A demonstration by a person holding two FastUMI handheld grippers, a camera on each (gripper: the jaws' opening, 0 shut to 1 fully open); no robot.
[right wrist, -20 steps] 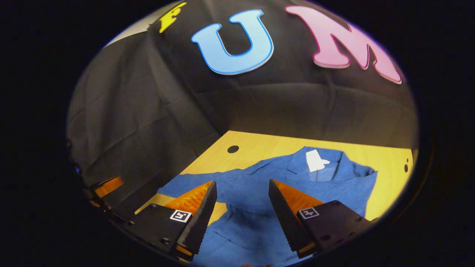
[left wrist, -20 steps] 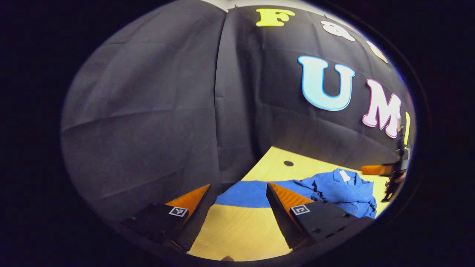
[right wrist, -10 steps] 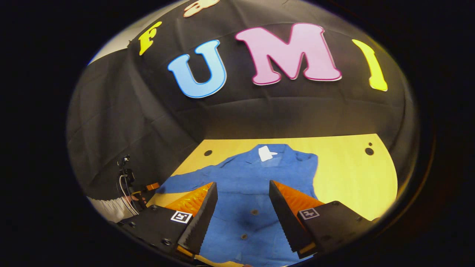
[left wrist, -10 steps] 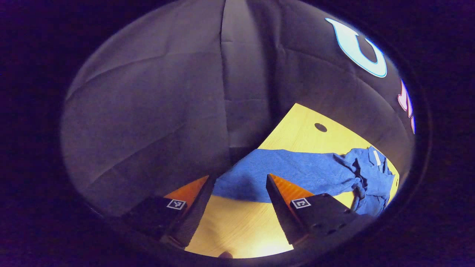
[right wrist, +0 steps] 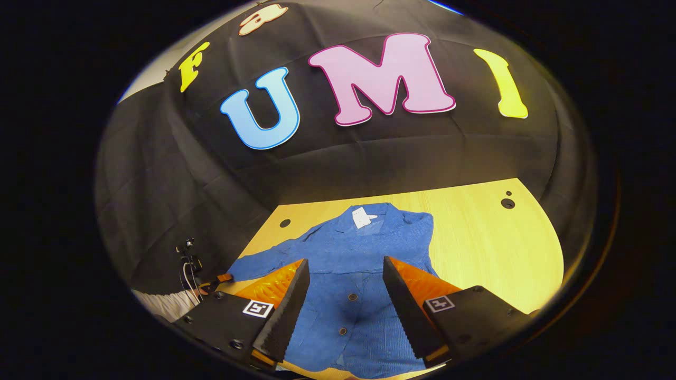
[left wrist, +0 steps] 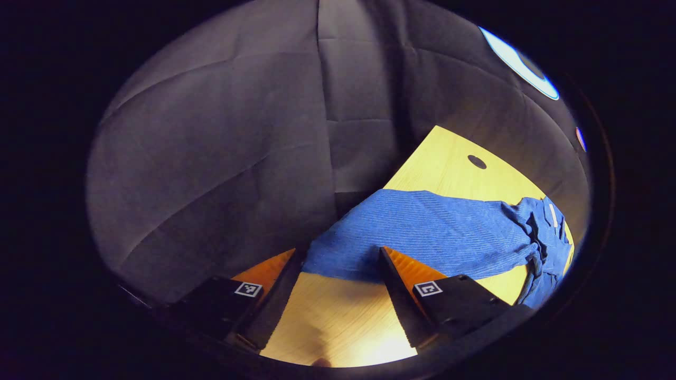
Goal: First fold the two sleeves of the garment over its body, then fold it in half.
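Two gripper units [left wrist: 338, 269] [right wrist: 346, 279] open above blue garment [right wrist: 359, 274]; table [right wrist: 486, 248] holes nearby.

bare wooden table [right wrist: 486, 248] right of the blue garment [right wrist: 364, 264], booth wall close behind, sleeve [left wrist: 422, 237] before left tongs [left wrist: 338, 264]

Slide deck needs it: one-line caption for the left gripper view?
Open left gripper poised at the cuff of the blue garment's outstretched sleeve on the wooden table.

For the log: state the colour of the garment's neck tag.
White tag on the blue garment; clearest in the right gripper view.
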